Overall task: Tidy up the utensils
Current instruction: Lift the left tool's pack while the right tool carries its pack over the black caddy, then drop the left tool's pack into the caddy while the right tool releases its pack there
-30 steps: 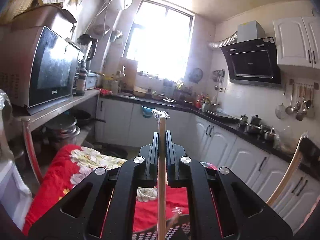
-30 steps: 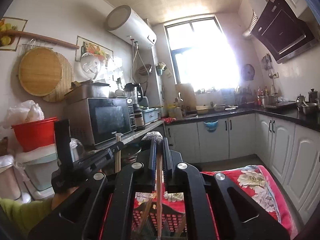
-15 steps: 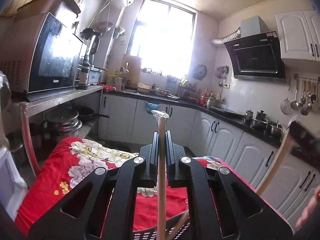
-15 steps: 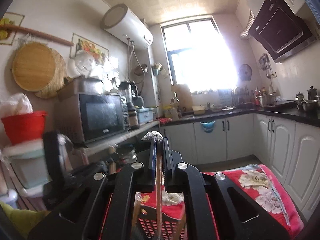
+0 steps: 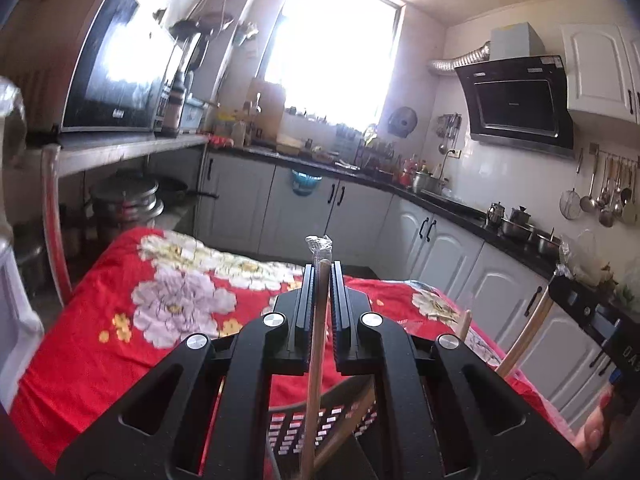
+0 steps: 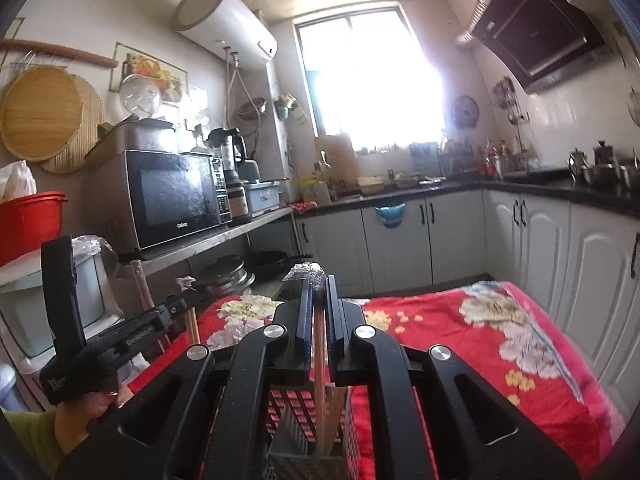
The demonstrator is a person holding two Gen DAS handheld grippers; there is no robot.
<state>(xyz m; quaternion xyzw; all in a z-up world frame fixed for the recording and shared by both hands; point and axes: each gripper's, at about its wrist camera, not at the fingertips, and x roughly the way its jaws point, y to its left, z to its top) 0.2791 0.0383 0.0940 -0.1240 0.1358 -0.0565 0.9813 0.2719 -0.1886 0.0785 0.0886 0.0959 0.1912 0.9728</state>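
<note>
Both grippers have sunk toward the perforated utensil basket at bottom centre, on the red floral cloth. The left gripper is clamped on 1 wrapped chopstick, the right gripper on another wrapped chopstick. Best practice: keep each upright, tips inside, before releasing.

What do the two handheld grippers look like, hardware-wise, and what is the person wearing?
Both the left gripper and right gripper are matte black plastic: two flat parallel fingers with ribbed inner faces, carried on angular linkage arms with triangular cut-outs and silver round pivot bolts. Seen from the side, the left unit has a tall black back plate and small white lettering on its body. No cables show. A yellow-green sleeve covers the left arm.
</note>
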